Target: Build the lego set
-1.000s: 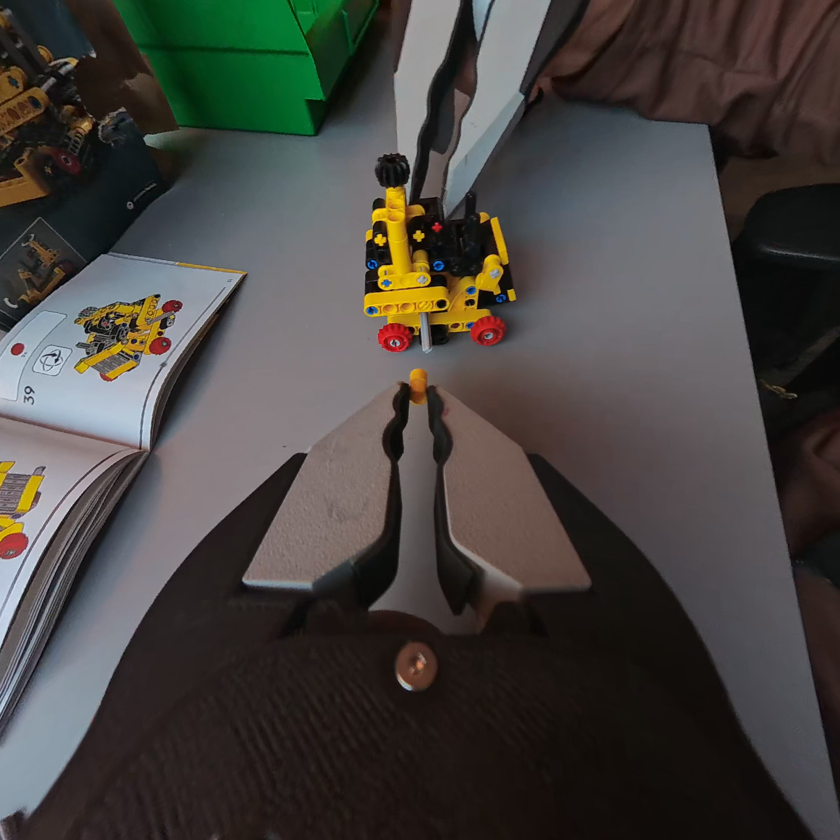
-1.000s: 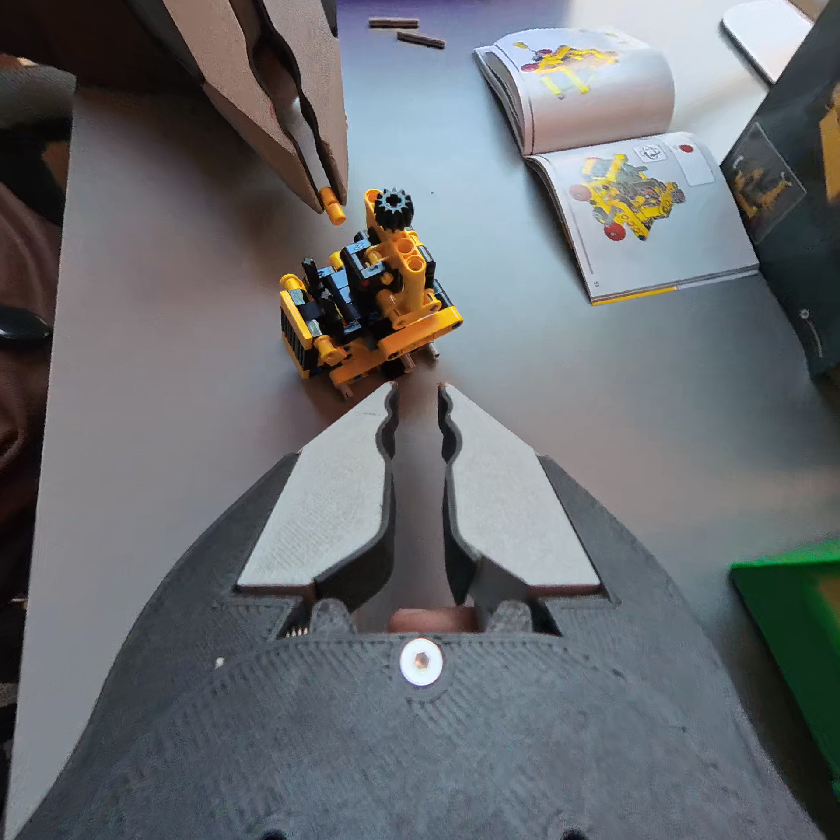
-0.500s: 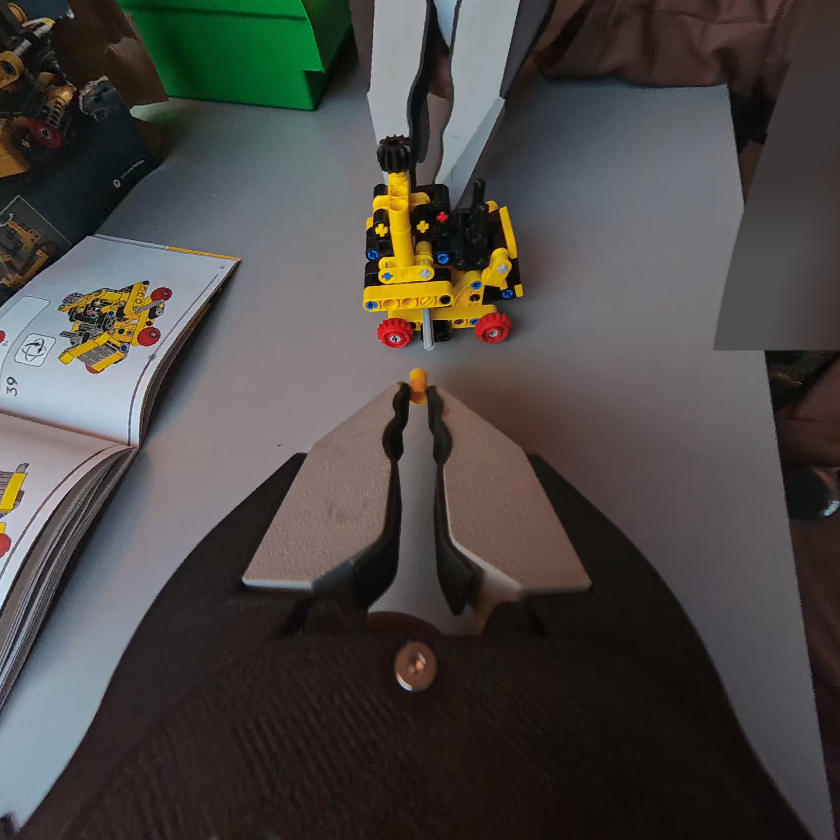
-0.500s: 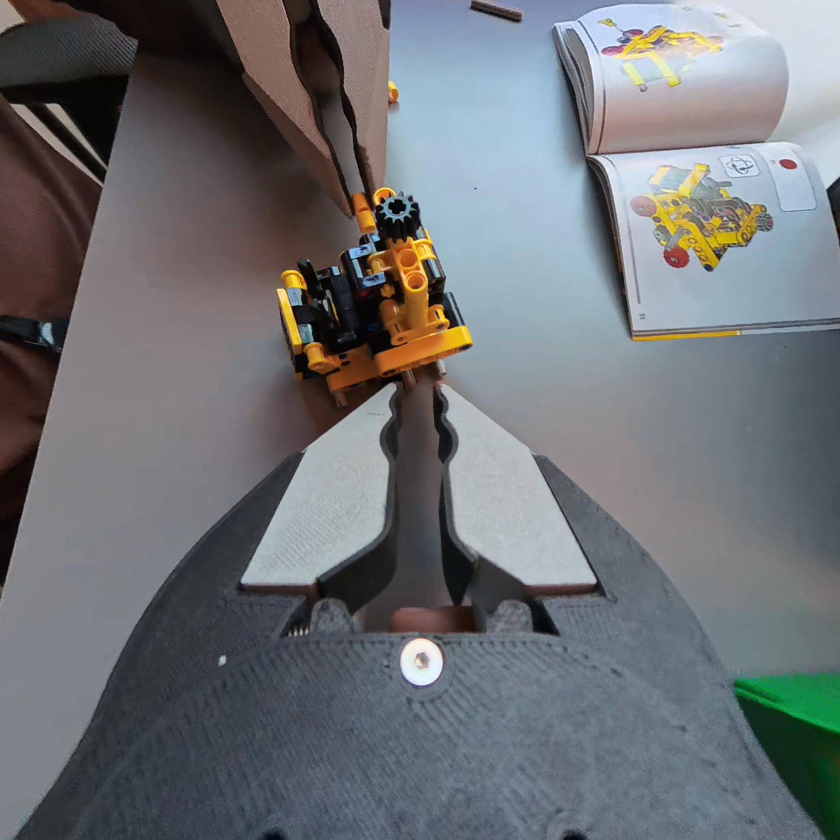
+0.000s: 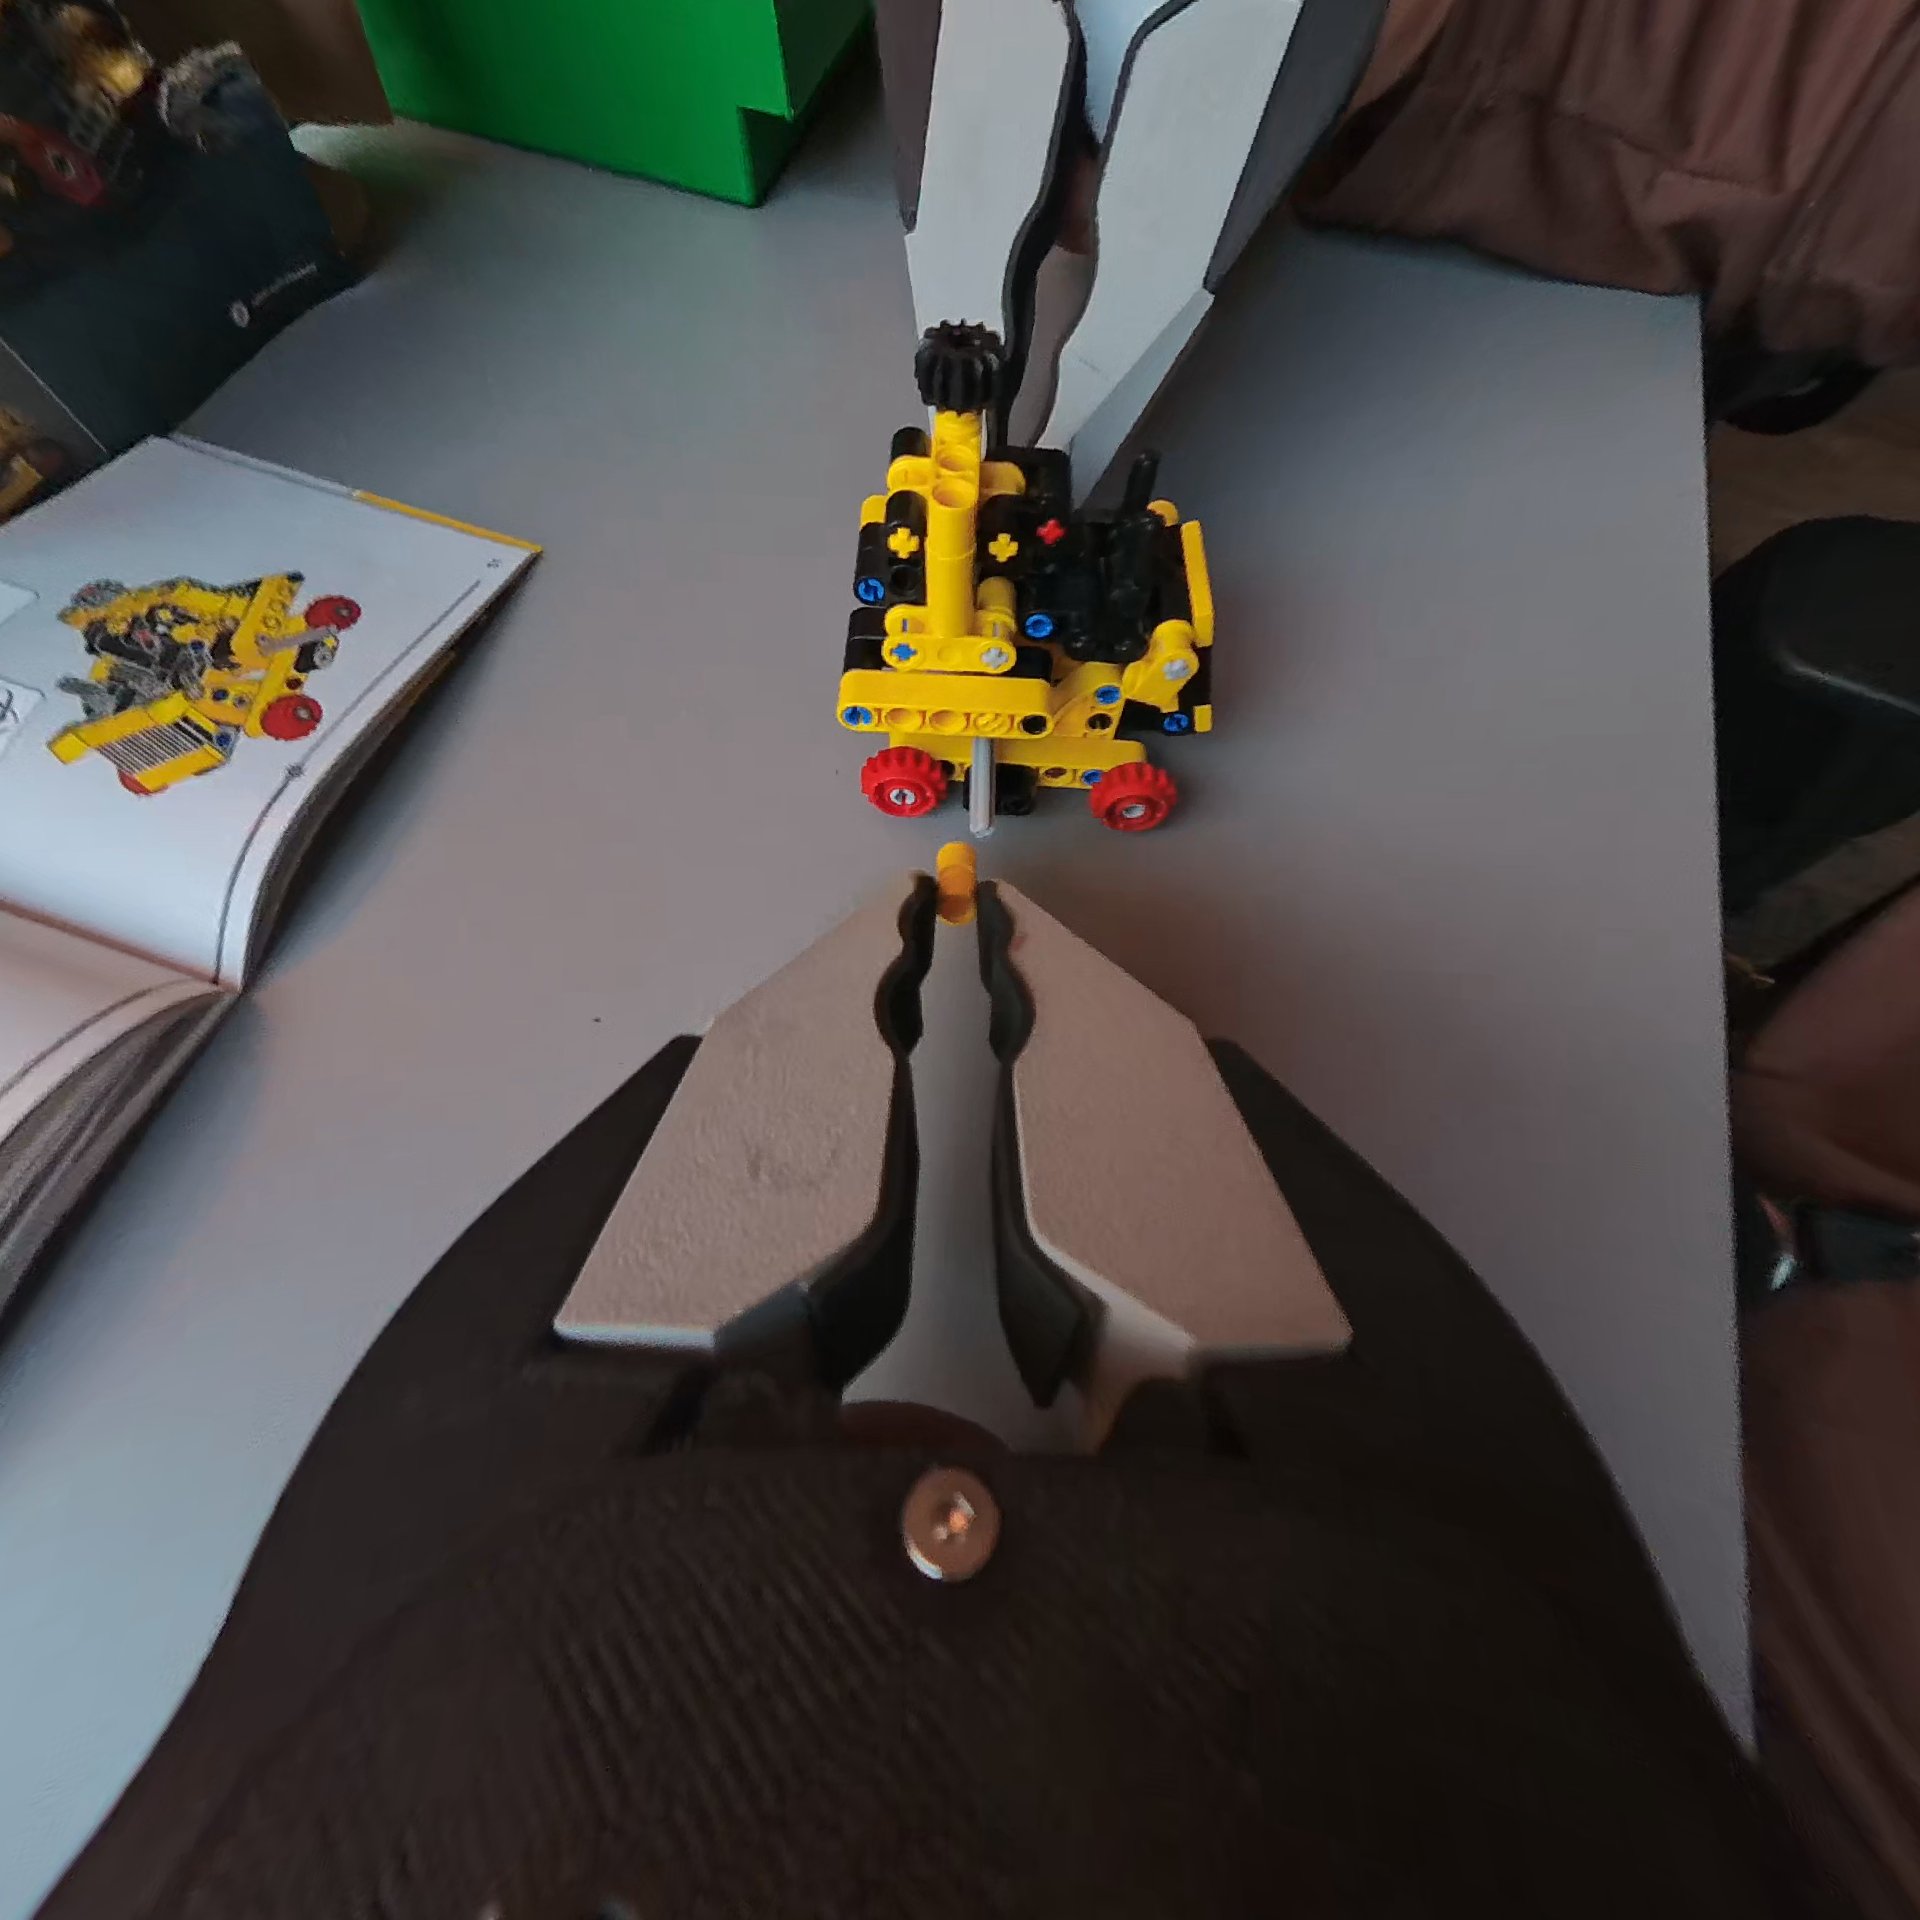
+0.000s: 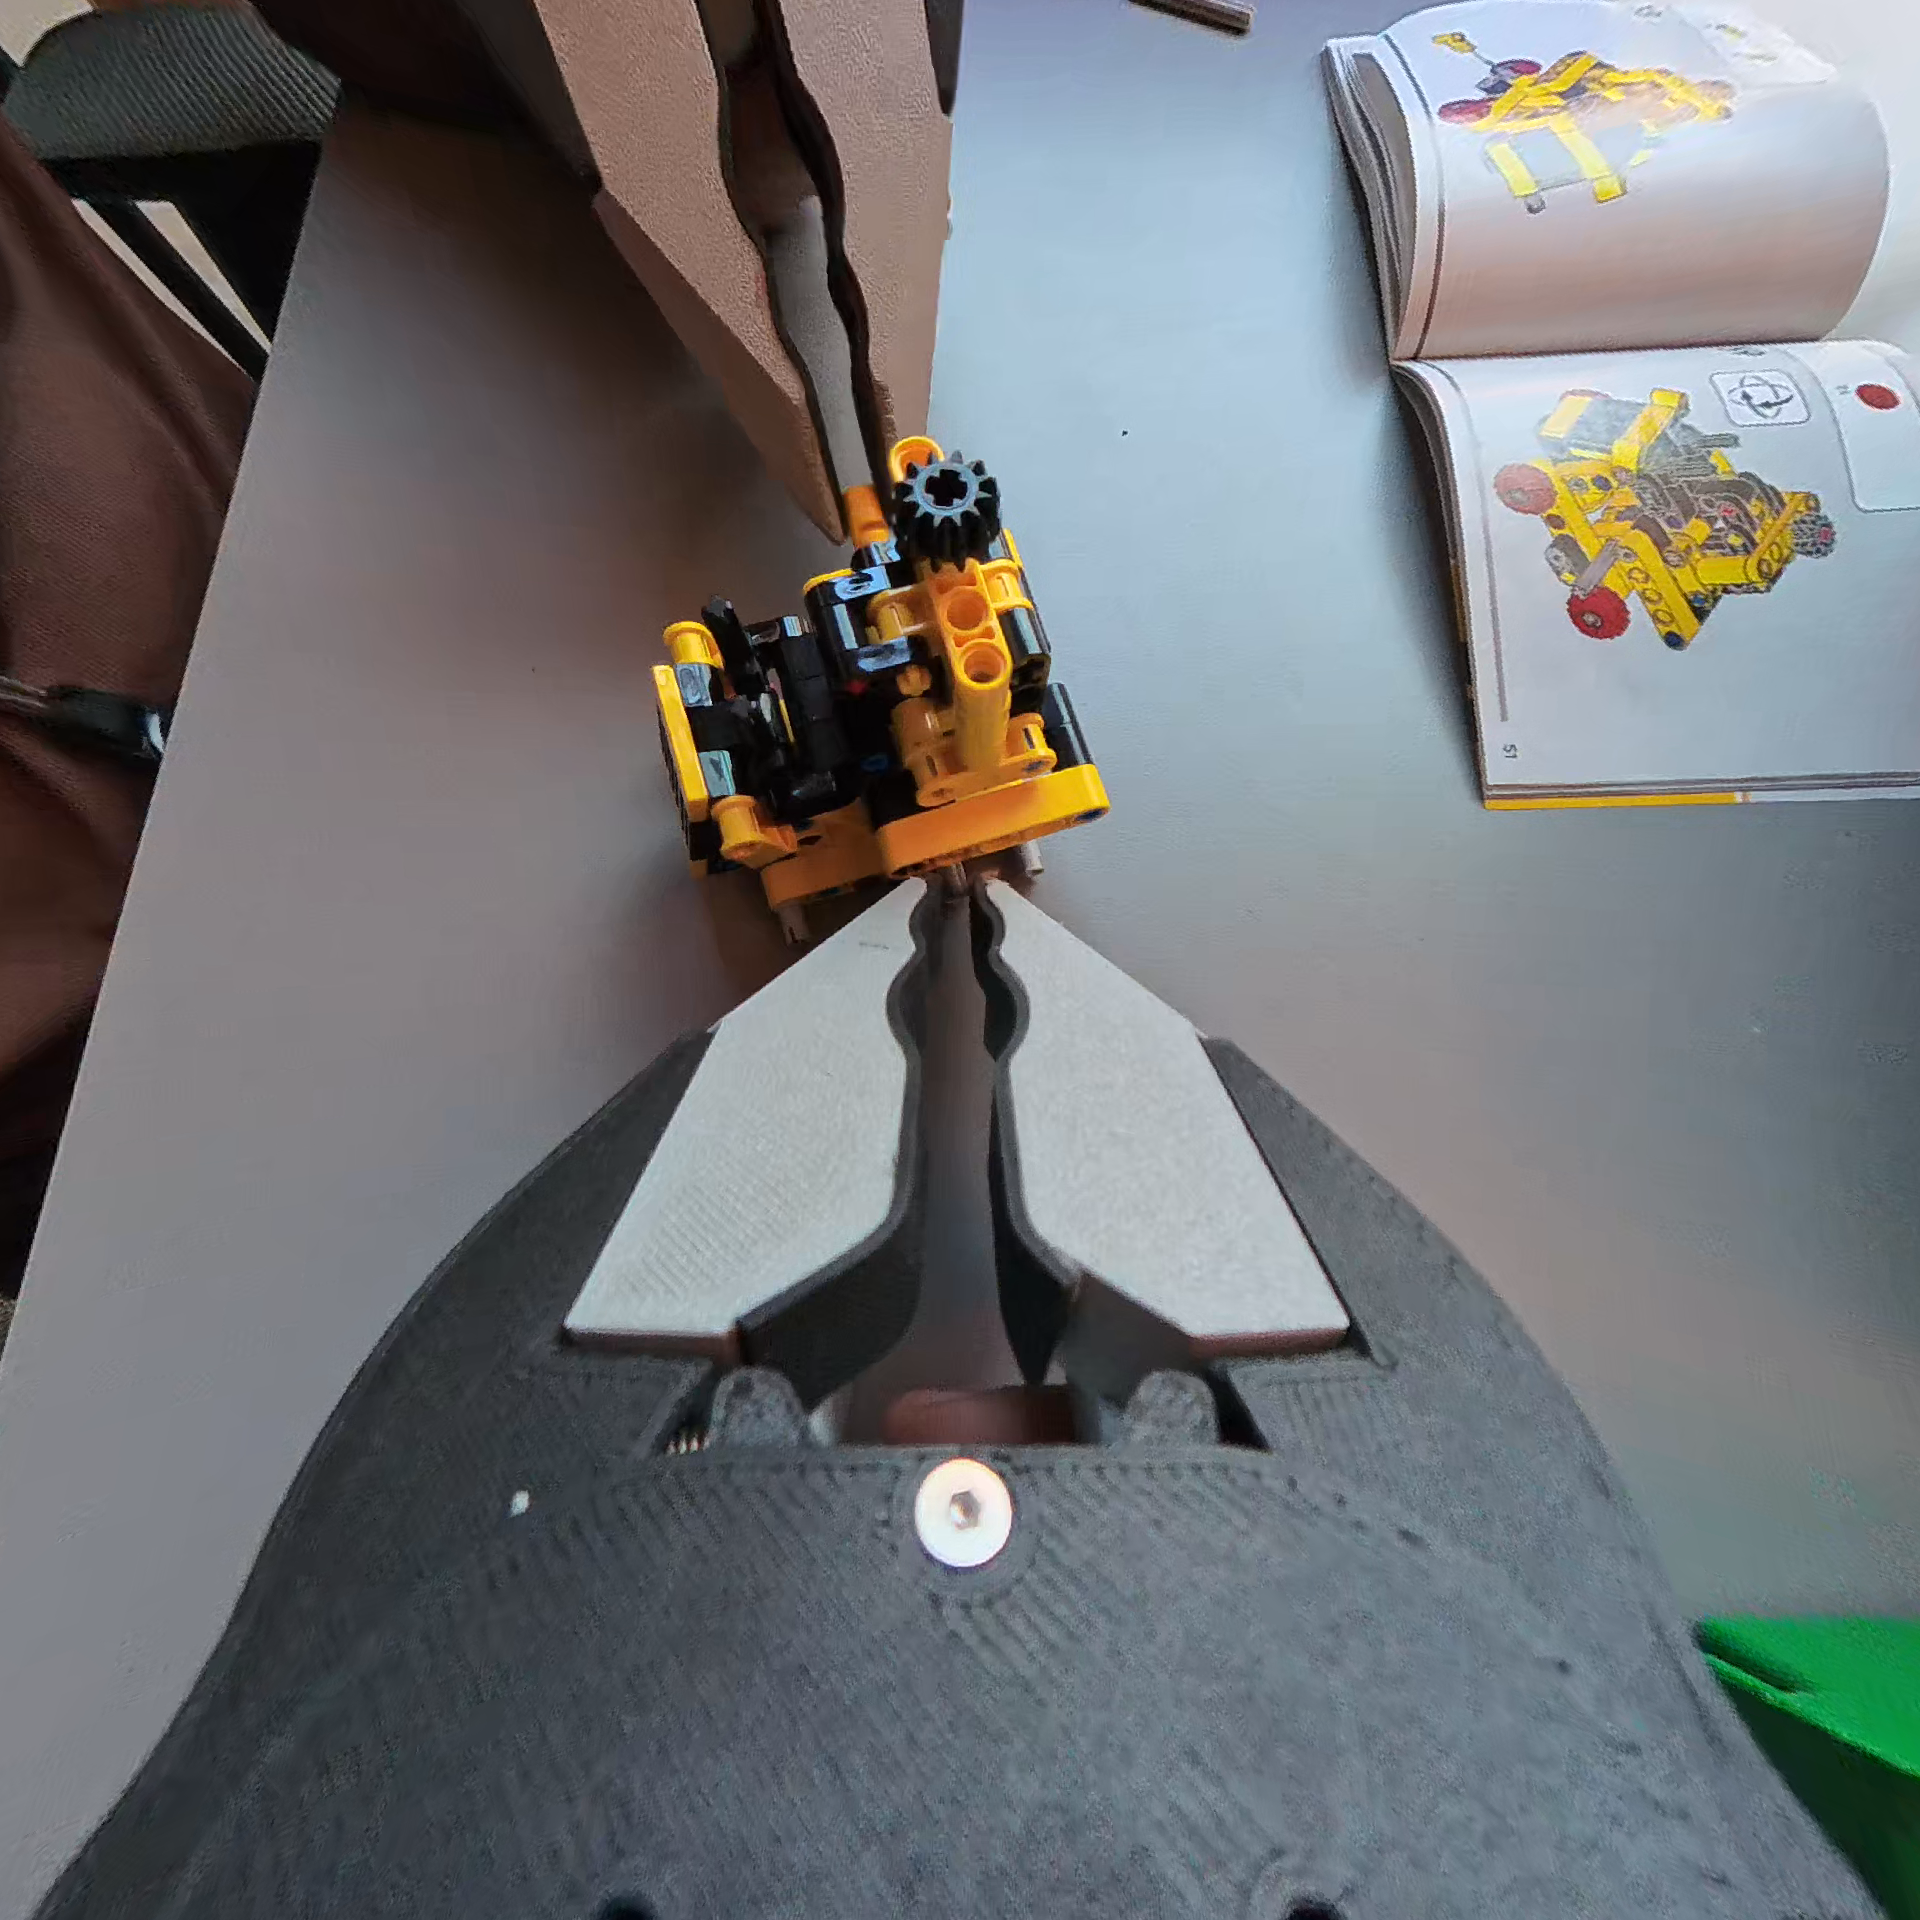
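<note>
while the right gripper (image 6: pixel 961 894) pinches the model's (image 5: pixel 1023 623) grey axle, left gripper (image 5: pixel 954 899), clamped on the yellow peg (image 5: pixel 956 883), should line up squarely with the axle tip, then push gently.

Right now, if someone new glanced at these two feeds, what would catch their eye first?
First, the half-built yellow and black lego vehicle with red wheels standing mid-table, a black gear on top. Next, the left gripper pinching a small orange peg just short of the vehicle's grey axle, while the right gripper closes in on the opposite side. The open instruction booklet lies to the left.
</note>
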### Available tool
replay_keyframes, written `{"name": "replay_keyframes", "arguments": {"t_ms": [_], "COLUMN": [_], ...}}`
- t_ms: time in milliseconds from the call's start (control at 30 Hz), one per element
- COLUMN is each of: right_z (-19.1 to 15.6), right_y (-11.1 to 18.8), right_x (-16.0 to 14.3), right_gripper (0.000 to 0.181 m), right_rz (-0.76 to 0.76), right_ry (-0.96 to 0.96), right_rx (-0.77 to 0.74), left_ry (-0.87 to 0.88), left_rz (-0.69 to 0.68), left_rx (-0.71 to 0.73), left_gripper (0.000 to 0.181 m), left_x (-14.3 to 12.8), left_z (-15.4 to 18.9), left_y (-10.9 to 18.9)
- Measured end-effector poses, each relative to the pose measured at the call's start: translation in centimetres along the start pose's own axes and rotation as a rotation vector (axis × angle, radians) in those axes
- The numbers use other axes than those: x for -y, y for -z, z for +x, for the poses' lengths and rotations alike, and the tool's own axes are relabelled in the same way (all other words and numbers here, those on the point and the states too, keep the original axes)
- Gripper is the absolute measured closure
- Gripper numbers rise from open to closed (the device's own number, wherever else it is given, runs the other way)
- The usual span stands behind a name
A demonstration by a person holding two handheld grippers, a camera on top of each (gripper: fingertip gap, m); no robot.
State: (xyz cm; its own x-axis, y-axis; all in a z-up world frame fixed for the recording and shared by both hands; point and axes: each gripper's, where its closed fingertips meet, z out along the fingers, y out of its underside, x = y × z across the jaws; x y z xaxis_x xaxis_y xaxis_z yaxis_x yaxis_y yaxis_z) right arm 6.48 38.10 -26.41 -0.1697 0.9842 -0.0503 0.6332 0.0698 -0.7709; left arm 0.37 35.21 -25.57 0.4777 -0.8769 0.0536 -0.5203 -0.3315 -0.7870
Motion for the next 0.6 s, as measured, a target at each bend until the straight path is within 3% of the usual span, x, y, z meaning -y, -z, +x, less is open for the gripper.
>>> {"name": "replay_keyframes", "arguments": {"t_ms": [33,167,433,500,600], "right_z": [0.0,0.0,0.0,0.5,1.2], "right_y": [0.0,0.0,0.1,0.9,3.6], "right_x": [0.0,0.0,-0.3,-0.7,0.8], "right_gripper": [0.179,0.179,0.178,0.175,0.174], "right_rz": [-0.003,-0.002,-0.014,-0.034,0.066], "right_ry": [-0.001,-0.012,-0.011,-0.01,-0.007], "right_rx": [0.002,0.012,0.001,-0.039,-0.137], "left_ry": [0.015,0.004,0.049,0.038,0.034], "left_rz": [0.002,0.013,0.038,0.061,0.151], "left_rx": [0.013,0.05,-0.038,-0.044,-0.069], "left_gripper": [0.176,0.176,0.176,0.176,0.176], "left_x": [0.0,0.1,0.5,0.7,1.7], "left_z": [0.0,-0.2,0.1,0.3,0.9], "left_y": [0.1,0.2,0.4,0.7,1.6]}}
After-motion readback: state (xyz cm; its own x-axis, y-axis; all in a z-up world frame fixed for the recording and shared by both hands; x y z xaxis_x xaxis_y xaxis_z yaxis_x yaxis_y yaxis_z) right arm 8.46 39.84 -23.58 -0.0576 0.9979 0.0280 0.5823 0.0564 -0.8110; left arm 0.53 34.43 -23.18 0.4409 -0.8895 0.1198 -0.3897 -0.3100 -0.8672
